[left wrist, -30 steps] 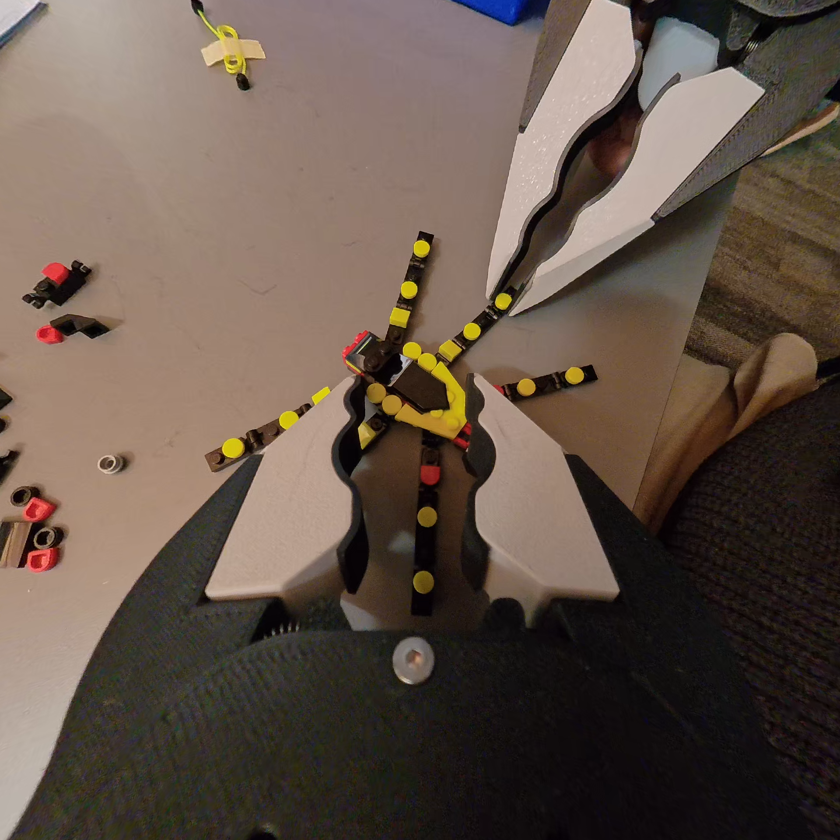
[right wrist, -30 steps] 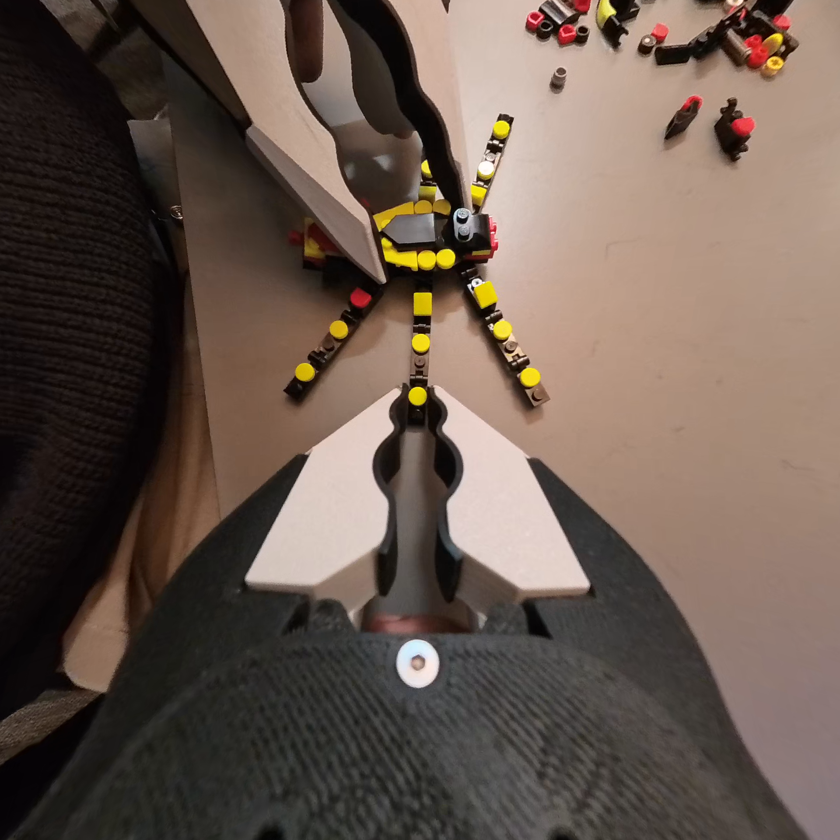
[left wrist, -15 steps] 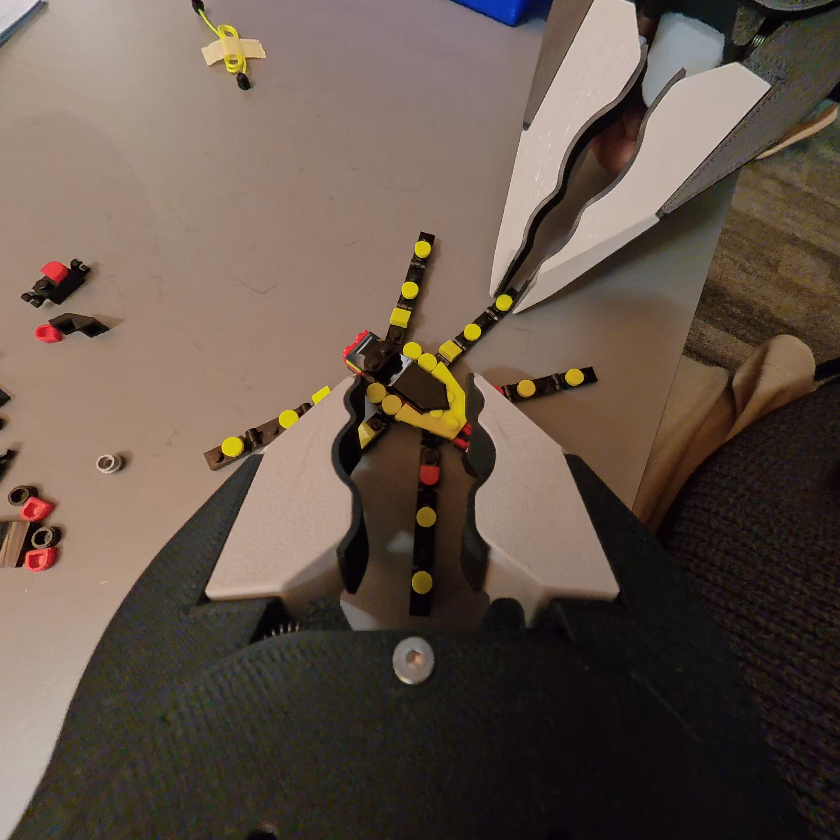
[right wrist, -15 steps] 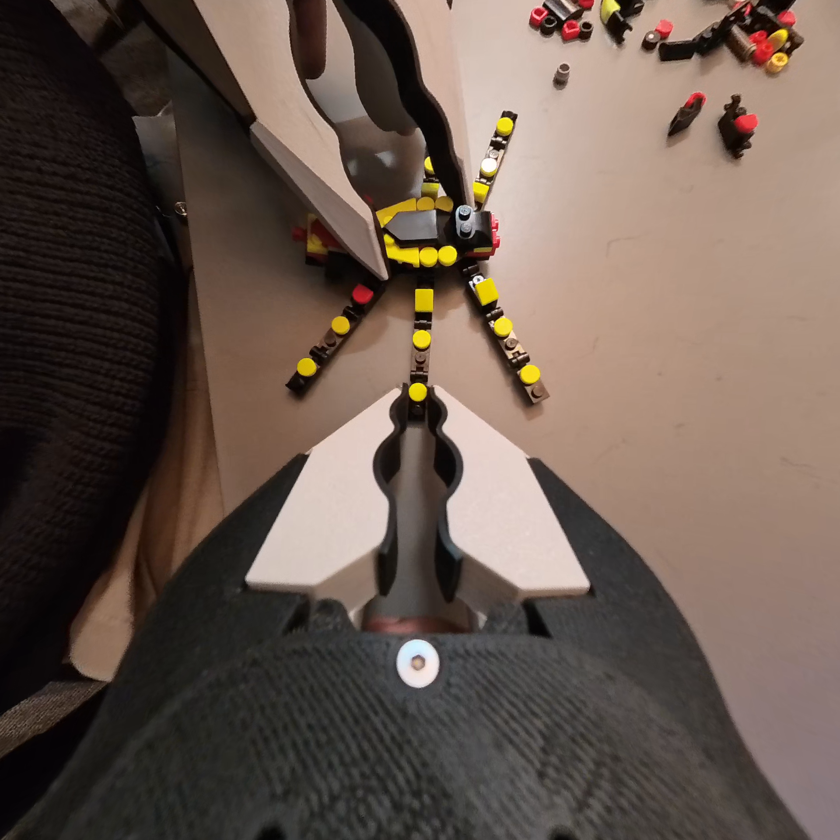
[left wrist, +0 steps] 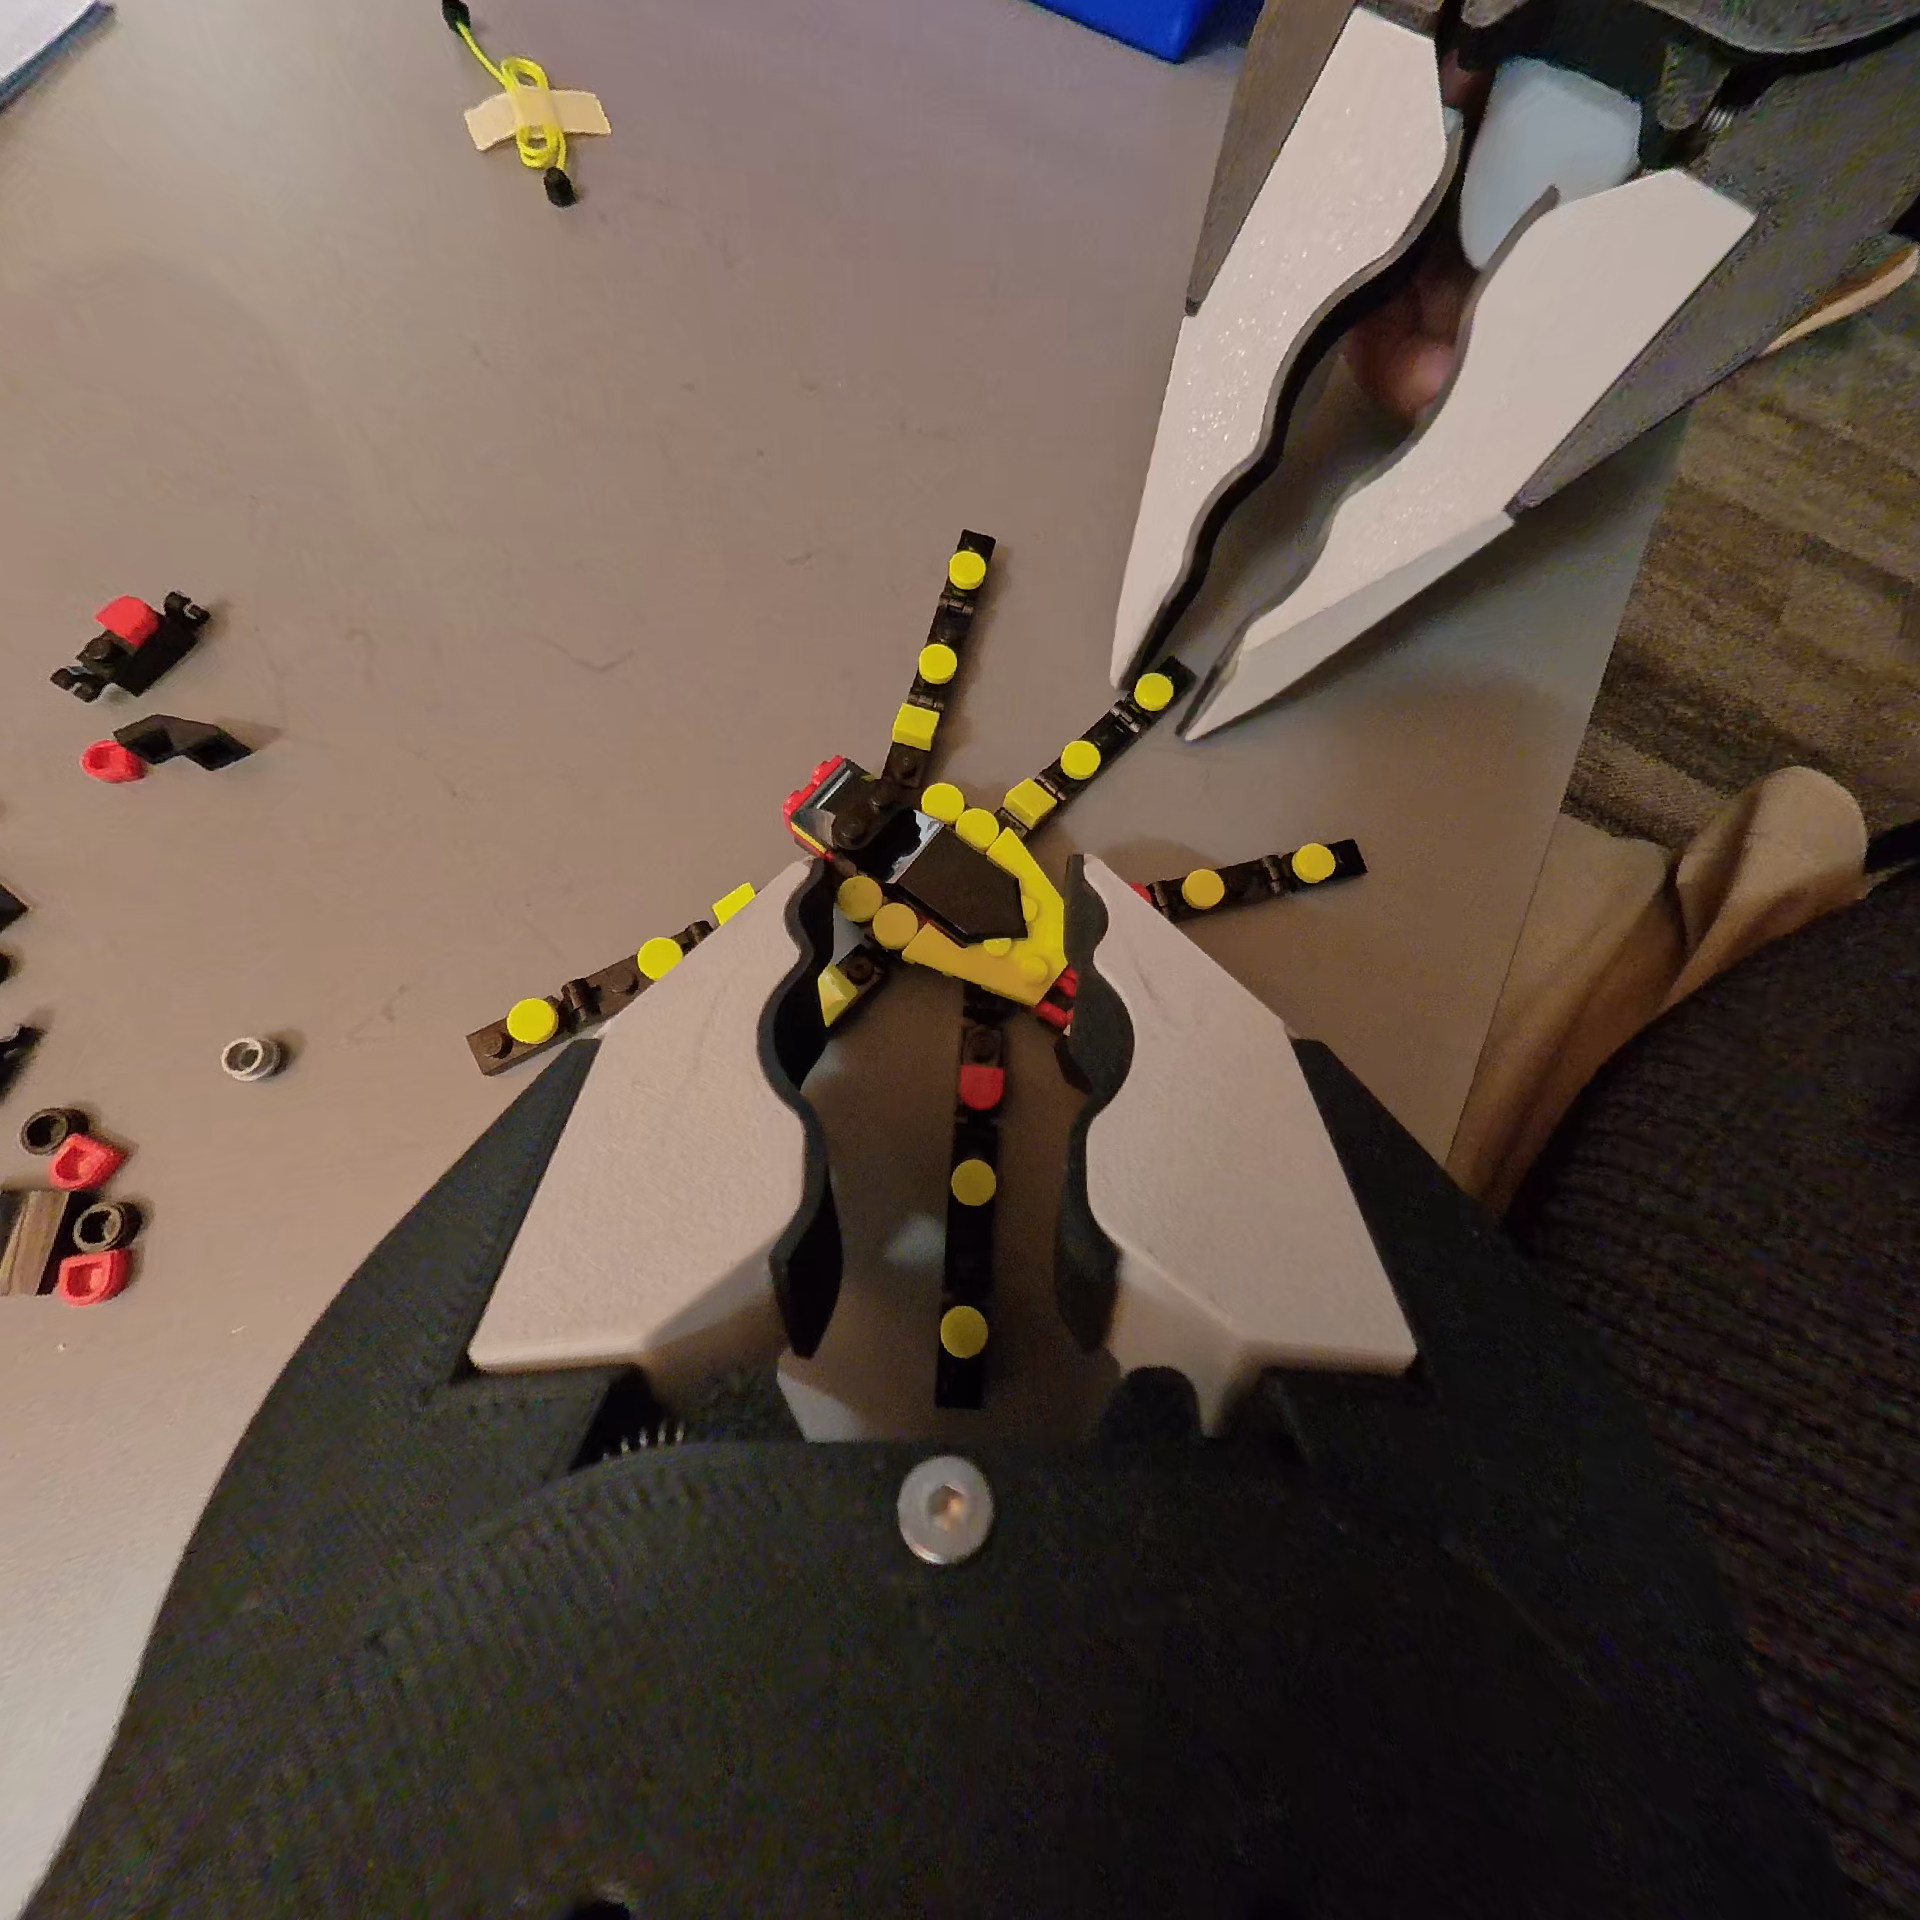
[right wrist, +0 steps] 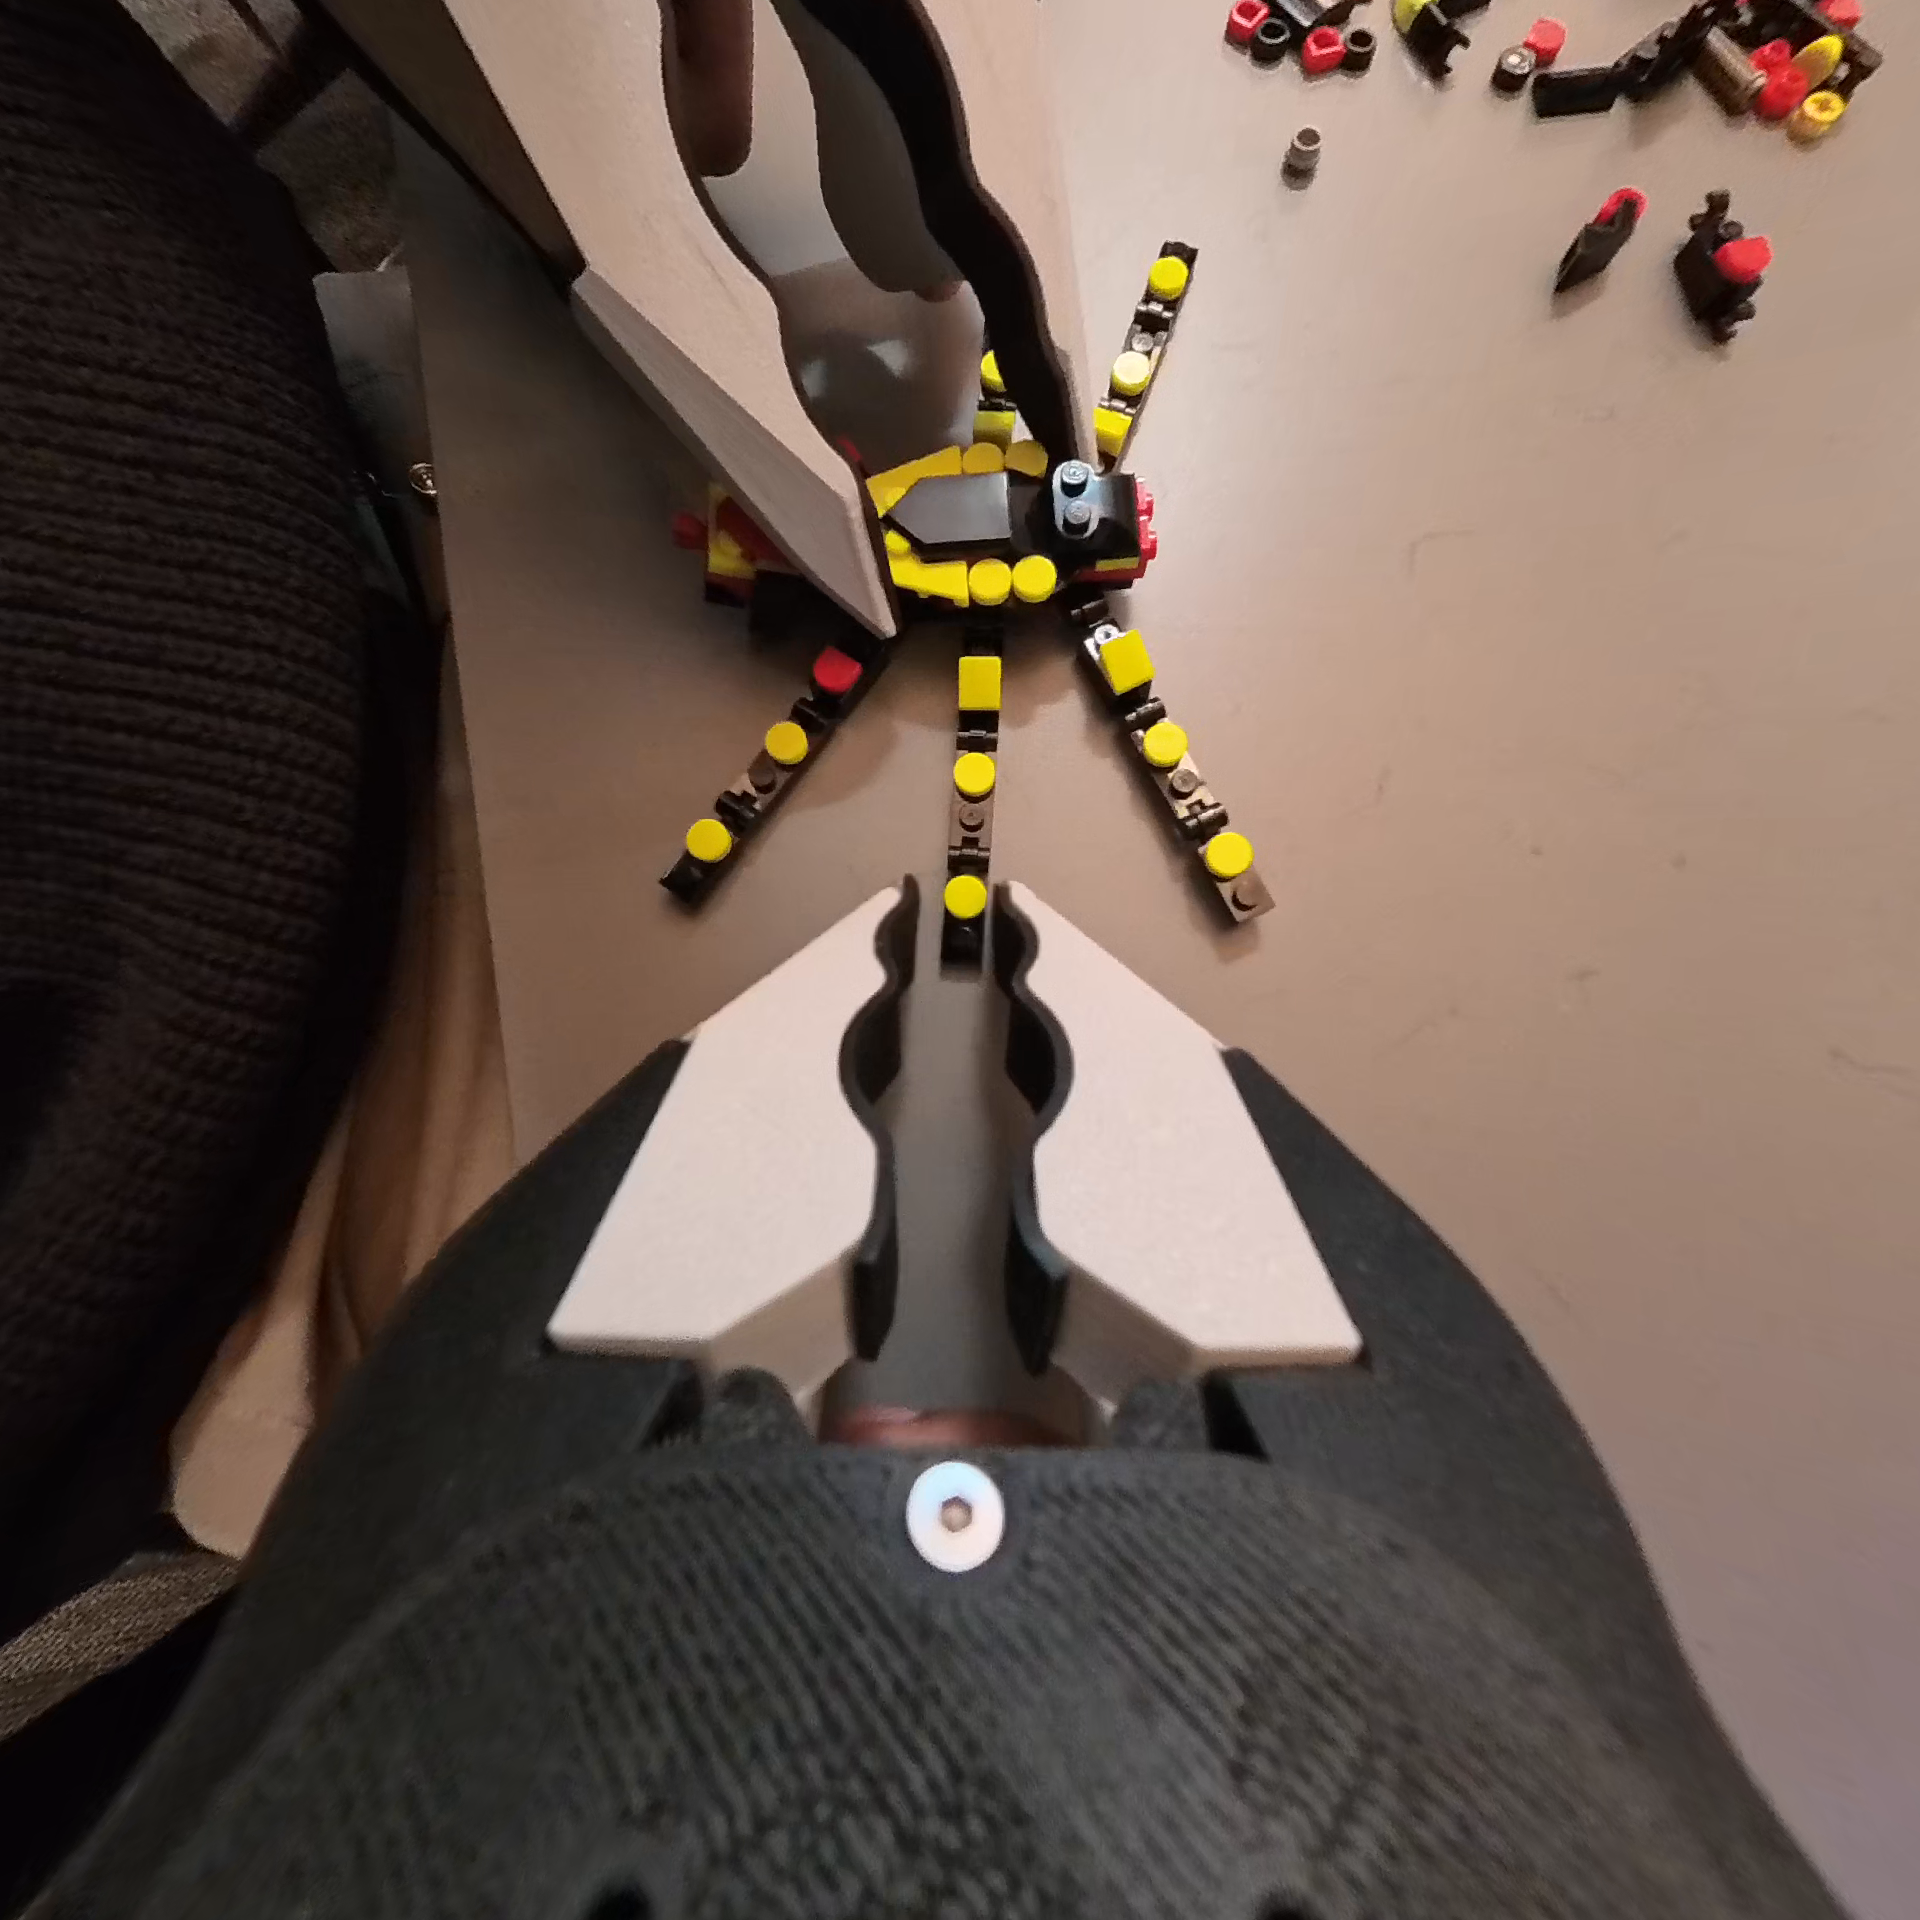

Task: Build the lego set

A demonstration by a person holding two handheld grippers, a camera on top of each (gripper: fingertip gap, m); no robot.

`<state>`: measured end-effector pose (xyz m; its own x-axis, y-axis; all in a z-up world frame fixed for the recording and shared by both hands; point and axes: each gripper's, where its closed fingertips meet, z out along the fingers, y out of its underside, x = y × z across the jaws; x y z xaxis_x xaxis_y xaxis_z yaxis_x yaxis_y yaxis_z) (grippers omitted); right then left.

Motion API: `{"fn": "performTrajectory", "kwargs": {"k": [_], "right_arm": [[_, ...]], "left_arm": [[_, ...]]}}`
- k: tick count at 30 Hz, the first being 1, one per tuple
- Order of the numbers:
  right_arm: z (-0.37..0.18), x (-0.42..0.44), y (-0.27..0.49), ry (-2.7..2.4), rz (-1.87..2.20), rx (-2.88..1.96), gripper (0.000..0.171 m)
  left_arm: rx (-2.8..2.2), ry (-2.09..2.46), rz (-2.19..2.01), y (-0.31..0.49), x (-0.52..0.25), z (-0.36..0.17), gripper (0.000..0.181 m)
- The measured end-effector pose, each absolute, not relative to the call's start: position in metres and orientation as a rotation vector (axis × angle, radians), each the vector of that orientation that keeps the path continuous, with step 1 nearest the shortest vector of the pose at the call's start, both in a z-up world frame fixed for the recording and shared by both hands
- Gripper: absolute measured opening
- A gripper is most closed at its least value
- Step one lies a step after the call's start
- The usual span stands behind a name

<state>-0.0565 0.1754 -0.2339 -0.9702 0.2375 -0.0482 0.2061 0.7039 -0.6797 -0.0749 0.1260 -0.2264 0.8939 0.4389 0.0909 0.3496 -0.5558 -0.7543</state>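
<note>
A black and yellow lego spider (left wrist: 956,883) lies flat on the grey table, with several thin legs spread out. My left gripper (left wrist: 940,878) has its jaws spread around the spider's body and touches it on both sides. In the right wrist view it stands over the body (right wrist: 977,540). My right gripper (right wrist: 956,888) is nearly closed, and its tips pinch the end of one leg (right wrist: 971,774). In the left wrist view the right gripper (left wrist: 1153,707) comes in from the upper right onto that leg (left wrist: 1081,758). Another leg runs back between my left fingers.
Loose red and black pieces (left wrist: 94,1216) lie at the left, with a small silver ring (left wrist: 252,1057). More pieces lie far right in the right wrist view (right wrist: 1714,62). A taped yellow cord (left wrist: 535,109) lies at the back. The table edge (left wrist: 1558,831) and a person's dark sleeve (left wrist: 1714,1299) are close by. The grippers' ends are close to 6 centimetres from one another.
Almost nothing has moved. Both grippers keep their hold on the spider. The right wrist view has swung slightly, so the loose pieces sit a bit farther right.
</note>
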Motion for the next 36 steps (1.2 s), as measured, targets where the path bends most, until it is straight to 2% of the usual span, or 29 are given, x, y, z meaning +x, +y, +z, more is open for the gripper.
{"fn": "performTrajectory", "kwargs": {"k": [11,16,26,36], "right_arm": [[-0.216,-0.062,0.169,-2.779,1.213,-0.399,0.018],[-0.206,-0.068,0.163,-2.697,1.205,-0.436,0.018],[-0.204,-0.056,0.146,-2.675,1.294,-0.538,0.026],[-0.204,-0.073,0.147,-2.611,1.330,-0.635,0.025]], "left_arm": [[-2.113,-0.583,0.045,0.122,-0.074,-0.202,0.050],[-2.080,-0.584,0.079,0.094,-0.088,-0.186,0.045],[-2.273,-0.336,0.154,0.061,-0.083,-0.225,0.044],[-2.251,-0.363,0.061,0.060,-0.084,-0.226,0.055]]}}
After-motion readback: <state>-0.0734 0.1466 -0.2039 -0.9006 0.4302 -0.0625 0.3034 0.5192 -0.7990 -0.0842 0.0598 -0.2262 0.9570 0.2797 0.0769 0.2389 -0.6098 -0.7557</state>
